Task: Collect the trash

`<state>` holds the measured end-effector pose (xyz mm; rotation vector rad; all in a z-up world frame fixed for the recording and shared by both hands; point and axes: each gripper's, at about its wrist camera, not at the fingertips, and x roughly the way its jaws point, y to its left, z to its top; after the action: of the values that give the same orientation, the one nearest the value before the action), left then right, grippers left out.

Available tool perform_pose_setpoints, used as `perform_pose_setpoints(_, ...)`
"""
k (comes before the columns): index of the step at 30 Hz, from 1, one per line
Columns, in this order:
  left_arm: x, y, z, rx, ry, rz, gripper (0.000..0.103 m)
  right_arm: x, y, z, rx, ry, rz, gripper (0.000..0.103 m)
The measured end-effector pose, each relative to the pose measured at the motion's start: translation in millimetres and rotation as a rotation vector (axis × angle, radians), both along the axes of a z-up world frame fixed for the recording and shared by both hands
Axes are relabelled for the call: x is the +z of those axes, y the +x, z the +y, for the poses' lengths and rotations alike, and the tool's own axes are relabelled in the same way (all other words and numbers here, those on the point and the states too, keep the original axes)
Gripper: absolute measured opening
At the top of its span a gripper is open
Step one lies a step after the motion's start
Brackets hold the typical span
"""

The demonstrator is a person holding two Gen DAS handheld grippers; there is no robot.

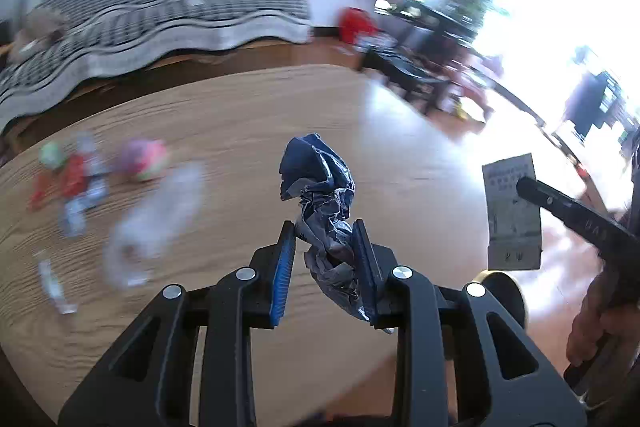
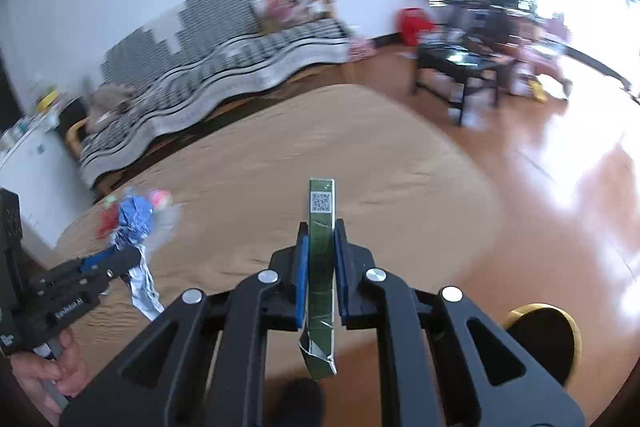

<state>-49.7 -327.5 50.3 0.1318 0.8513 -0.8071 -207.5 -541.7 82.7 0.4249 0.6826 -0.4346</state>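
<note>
Your left gripper fills the bottom centre of the left wrist view, its blue-padded fingers pressed onto a crumpled dark blue wrapper that rises above the fingertips and trails below them. Held above the round wooden table.

Your right gripper, bottom centre of the right wrist view: pinched on a flattened green carton, edge-on and upright, a QR label near its top, a torn end hanging below the pads. From the left wrist view the same carton shows its pale printed face at the right edge, clamped in the right gripper.

Left of frame, left wrist view, lying on the table (all blurred):
- red and white wrapper scraps
- a pink and green ball-like item, just beside the scraps
- a clear plastic piece, nearer the camera
- a small pale scrap at lower left

Lower right of both views: a dark round object with a gold rim, partly hidden by the gripper frame; what it is cannot be told.

Background, upper frame: a sofa with a striped grey cover, a black low table, a red bag against the wall, and a glossy wooden floor.
</note>
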Motion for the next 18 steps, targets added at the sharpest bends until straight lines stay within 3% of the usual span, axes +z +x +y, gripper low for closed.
perform_pose_setpoints(4, -2.0, -59.7, -84.4, -0.162, 0.001, 0.016, 0.029, -3.0, -82.0, -49.2, -0.134, -0.019, 0.015, 0.012)
perform_pose_setpoints(10, -35.8, -152.8, -188.6, -0.385, 0.046, 0.054, 0.029, -31.0, -181.2, -104.6, -0.313, 0.014, 0.045, 0.012)
perform_pose_setpoints(14, -68.1, -200.9, -235.2, -0.5, 0.06, 0.081, 0.029, -59.0, -234.4, -133.8, -0.406, 0.056, 0.062, 0.012)
perform_pose_setpoints(18, -103.0, -222.0, -252.9, -0.582, 0.07, 0.144, 0.029, -90.3, -271.0, -151.3, -0.461, 0.096, 0.084, 0.013)
